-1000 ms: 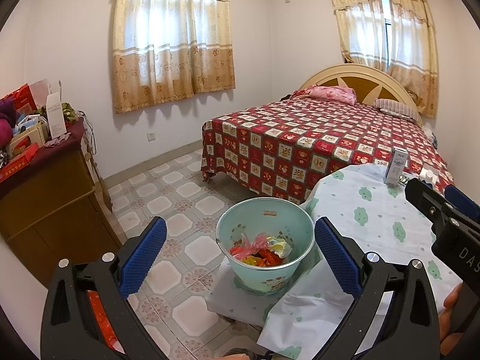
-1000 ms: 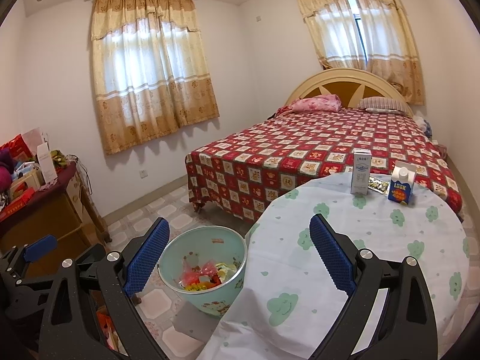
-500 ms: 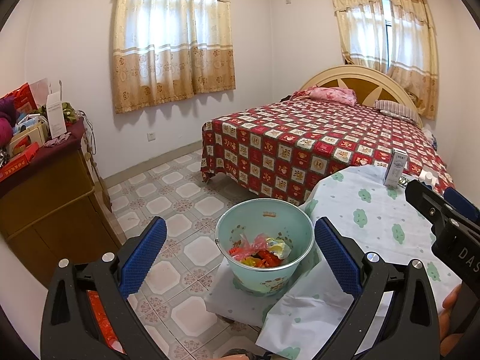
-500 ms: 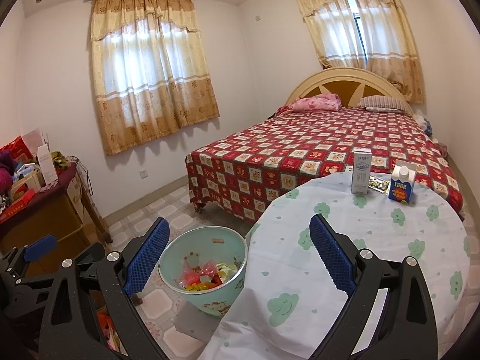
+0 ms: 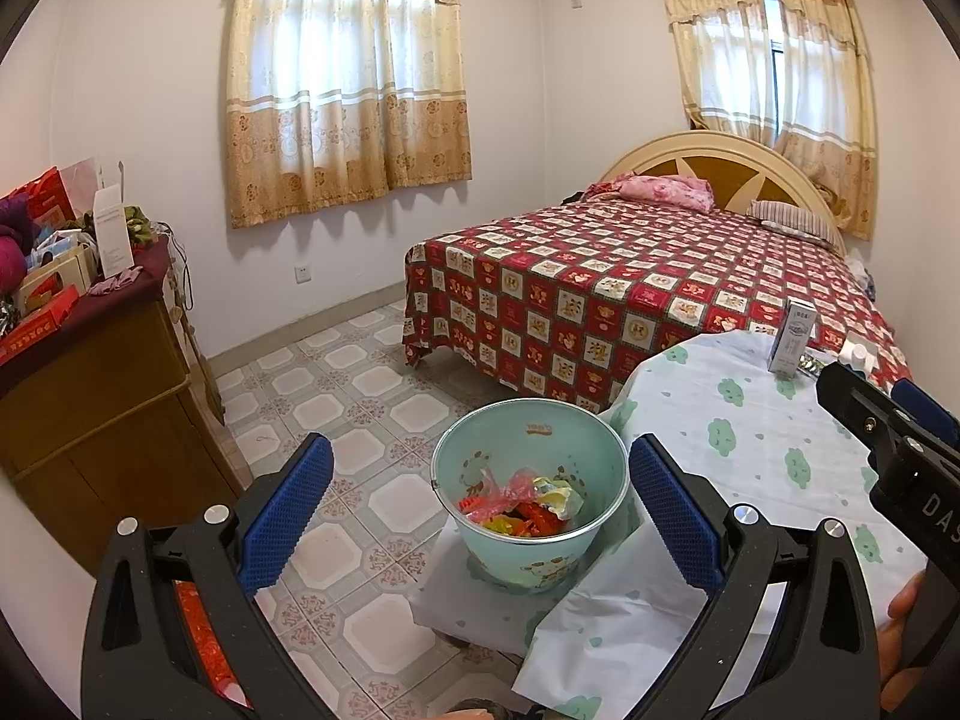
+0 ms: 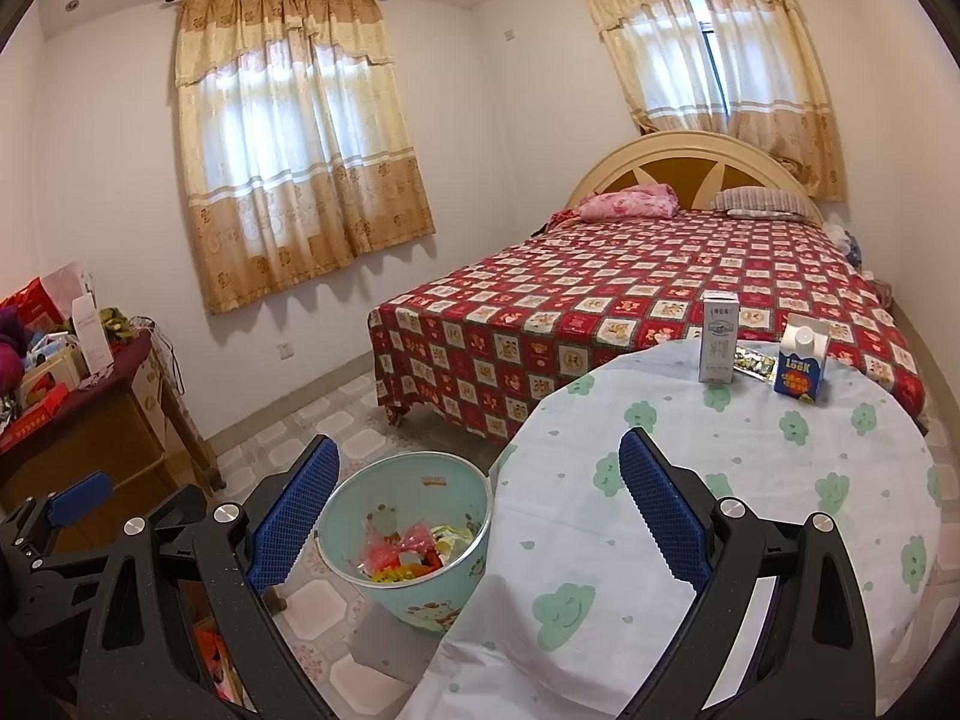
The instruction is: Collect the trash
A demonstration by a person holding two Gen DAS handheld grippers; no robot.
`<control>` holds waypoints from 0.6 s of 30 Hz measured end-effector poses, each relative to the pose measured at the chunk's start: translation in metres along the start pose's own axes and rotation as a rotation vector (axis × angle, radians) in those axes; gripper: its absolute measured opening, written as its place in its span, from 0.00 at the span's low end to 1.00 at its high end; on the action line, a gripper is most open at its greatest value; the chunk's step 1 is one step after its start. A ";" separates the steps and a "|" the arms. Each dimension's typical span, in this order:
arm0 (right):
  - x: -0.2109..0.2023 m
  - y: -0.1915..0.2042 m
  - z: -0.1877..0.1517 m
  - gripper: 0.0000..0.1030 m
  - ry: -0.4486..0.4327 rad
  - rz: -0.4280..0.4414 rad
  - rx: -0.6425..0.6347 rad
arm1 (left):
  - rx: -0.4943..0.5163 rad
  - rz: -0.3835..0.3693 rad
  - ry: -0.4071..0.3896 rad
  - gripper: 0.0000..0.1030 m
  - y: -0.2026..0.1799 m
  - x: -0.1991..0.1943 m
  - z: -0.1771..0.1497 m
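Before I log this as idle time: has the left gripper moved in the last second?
No. In the left wrist view the trash bin sits between the open left gripper fingers as before, and the bed lines up the same.

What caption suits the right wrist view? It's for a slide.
Open right gripper above the table, two cartons left to bin.

The small blue carton (image 6: 802,365) on the worktop (image 6: 750,480) carries the word "Look" in white letters. On the black body of the right gripper (image 5: 912,468), seen from the left wrist, the letters "DAS" can be read. The print on the tall white carton (image 6: 718,345) is too small to read.
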State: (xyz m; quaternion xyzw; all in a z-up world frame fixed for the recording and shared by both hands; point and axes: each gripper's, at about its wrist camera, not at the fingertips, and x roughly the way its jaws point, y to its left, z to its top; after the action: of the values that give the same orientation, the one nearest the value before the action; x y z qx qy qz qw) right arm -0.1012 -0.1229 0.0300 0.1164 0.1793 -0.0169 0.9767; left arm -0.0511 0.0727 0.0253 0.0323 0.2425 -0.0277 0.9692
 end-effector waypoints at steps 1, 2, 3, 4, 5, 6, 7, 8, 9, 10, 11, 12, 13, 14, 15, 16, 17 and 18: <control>0.000 0.000 0.000 0.90 0.000 -0.001 0.000 | 0.000 0.001 0.000 0.94 0.000 0.000 0.000; 0.000 0.000 0.000 0.90 0.001 -0.001 0.000 | -0.001 0.000 0.002 0.94 0.000 0.000 0.000; 0.000 -0.001 0.000 0.90 0.001 0.000 0.000 | -0.002 0.001 0.002 0.94 0.001 0.000 0.000; 0.000 -0.001 0.000 0.90 0.001 0.000 -0.001 | -0.001 0.002 0.002 0.94 0.000 0.001 0.001; 0.000 0.000 0.000 0.90 0.000 -0.001 -0.001 | -0.001 0.001 0.003 0.94 0.001 0.001 0.000; -0.001 -0.001 0.000 0.90 -0.003 -0.001 0.000 | -0.002 0.001 0.003 0.94 0.001 0.001 0.001; 0.000 -0.001 0.000 0.90 -0.002 -0.001 0.001 | -0.002 0.002 0.003 0.94 0.002 0.000 0.001; 0.000 -0.001 0.000 0.90 -0.003 -0.002 0.001 | -0.002 0.002 0.003 0.94 0.001 0.001 0.001; 0.000 -0.002 0.000 0.90 -0.003 -0.002 0.003 | -0.001 0.001 0.003 0.94 0.002 0.001 0.001; 0.000 -0.004 0.000 0.90 -0.003 -0.003 0.005 | -0.002 0.000 0.002 0.94 0.002 0.000 0.001; 0.000 -0.004 0.000 0.90 -0.002 -0.004 0.008 | -0.002 -0.003 0.002 0.94 0.002 0.001 0.001; 0.000 -0.005 0.000 0.90 -0.002 -0.003 0.008 | -0.001 -0.002 0.003 0.94 0.002 0.001 0.001; 0.000 -0.006 0.000 0.90 -0.001 -0.004 0.008 | -0.001 -0.002 0.004 0.94 0.002 0.002 0.002; 0.000 -0.007 0.000 0.90 -0.001 -0.004 0.008 | -0.001 -0.003 0.004 0.94 0.002 0.003 0.002; 0.000 -0.007 0.000 0.90 -0.003 -0.005 0.010 | -0.002 -0.002 0.003 0.94 0.002 0.002 0.002; 0.000 -0.008 0.000 0.90 -0.003 -0.004 0.012 | -0.002 -0.002 0.003 0.94 0.002 0.002 0.002; 0.000 -0.007 0.000 0.90 -0.003 -0.003 0.011 | -0.003 -0.002 0.003 0.94 0.002 0.002 0.002; 0.000 -0.008 0.000 0.90 -0.003 -0.004 0.012 | -0.003 -0.002 0.004 0.94 0.002 0.002 0.002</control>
State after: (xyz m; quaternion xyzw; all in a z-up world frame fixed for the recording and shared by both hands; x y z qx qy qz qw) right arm -0.1017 -0.1308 0.0285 0.1220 0.1778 -0.0201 0.9763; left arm -0.0481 0.0742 0.0263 0.0306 0.2445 -0.0281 0.9688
